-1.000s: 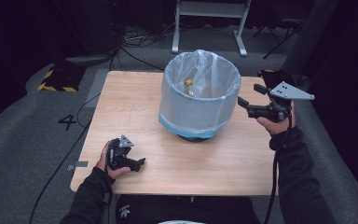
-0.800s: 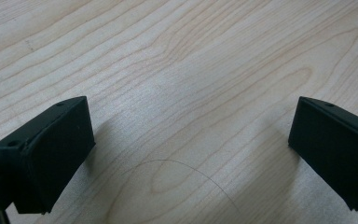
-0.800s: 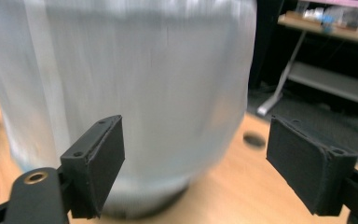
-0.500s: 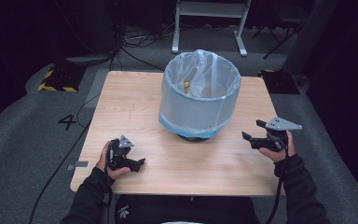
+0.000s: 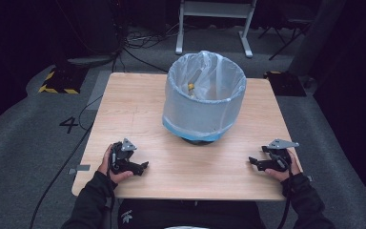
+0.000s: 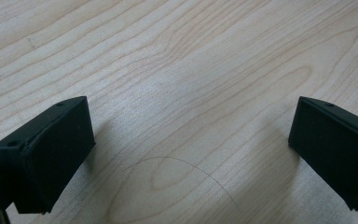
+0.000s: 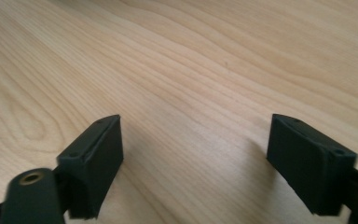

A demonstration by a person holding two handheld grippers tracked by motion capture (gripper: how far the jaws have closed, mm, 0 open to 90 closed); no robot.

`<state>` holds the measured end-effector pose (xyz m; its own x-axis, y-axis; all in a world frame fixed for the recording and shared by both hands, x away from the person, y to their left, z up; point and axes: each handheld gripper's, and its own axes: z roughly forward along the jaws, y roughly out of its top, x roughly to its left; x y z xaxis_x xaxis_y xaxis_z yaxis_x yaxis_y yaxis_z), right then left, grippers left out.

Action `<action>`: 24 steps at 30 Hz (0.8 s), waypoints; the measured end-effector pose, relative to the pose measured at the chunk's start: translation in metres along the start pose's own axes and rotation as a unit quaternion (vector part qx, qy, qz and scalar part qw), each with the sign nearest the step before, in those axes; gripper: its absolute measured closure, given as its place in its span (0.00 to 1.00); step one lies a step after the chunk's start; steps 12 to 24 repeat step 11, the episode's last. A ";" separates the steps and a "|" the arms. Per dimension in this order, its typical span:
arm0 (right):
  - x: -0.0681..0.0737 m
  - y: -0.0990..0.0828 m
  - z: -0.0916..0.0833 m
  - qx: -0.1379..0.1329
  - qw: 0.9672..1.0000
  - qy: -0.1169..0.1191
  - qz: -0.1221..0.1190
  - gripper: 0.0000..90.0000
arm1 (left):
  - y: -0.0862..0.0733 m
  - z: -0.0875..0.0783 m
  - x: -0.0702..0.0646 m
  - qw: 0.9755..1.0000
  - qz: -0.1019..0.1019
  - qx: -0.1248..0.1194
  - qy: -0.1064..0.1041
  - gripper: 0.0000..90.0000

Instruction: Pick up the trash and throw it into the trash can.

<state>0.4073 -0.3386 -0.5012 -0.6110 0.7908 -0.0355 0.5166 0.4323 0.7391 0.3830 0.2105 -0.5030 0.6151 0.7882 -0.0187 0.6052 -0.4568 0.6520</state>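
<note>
Dark room, grey carpeted floor (image 5: pixel 24 143) with a painted "4" (image 5: pixel 69 125) and black cables, white metal stand legs (image 5: pixel 214 28) at the back. Square light-wood table (image 5: pixel 138 100) in the middle. Round bin lined with a translucent pale-blue plastic bag (image 5: pixel 204 102) standing upright on the table's far half, roughly centred; small yellow-topped item (image 5: pixel 190 87) lying inside the bin, too small to identify.

Left black two-jaw tool (image 5: pixel 142 167) held in a hand (image 5: pixel 108 164) near the table's front edge, in front of the bin and off to its left, well apart from it, grey three-cornered plate on top. Jaws spread wide in the left gripper view (image 6: pixel 186 154), nothing between them but bare wood grain and a faint curved scratch (image 6: pixel 186 172).

Right black two-jaw tool (image 5: pixel 251 162) held in the other hand (image 5: pixel 281 169) near the front edge, in front of the bin and off to its right, also well apart from it, grey plate on top. Jaws spread wide in the right gripper view (image 7: pixel 196 154), with bare wood between them.

Black sleeves (image 5: pixel 88 205) entering from the bottom edge. Yellow-and-black striped plate (image 5: pixel 57 86) on the floor, left of the bin, beyond the table's edge.
</note>
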 end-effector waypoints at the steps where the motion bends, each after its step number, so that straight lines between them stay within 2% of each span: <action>1: 0.000 0.000 0.000 0.000 1.000 0.000 0.003 0.20 | 0.000 0.000 0.000 1.000 0.002 -0.001 0.001 0.00; 24: -0.001 -0.001 0.002 -0.001 1.000 0.003 0.007 0.19 | 0.000 0.000 0.000 1.000 0.000 0.000 -0.004 0.00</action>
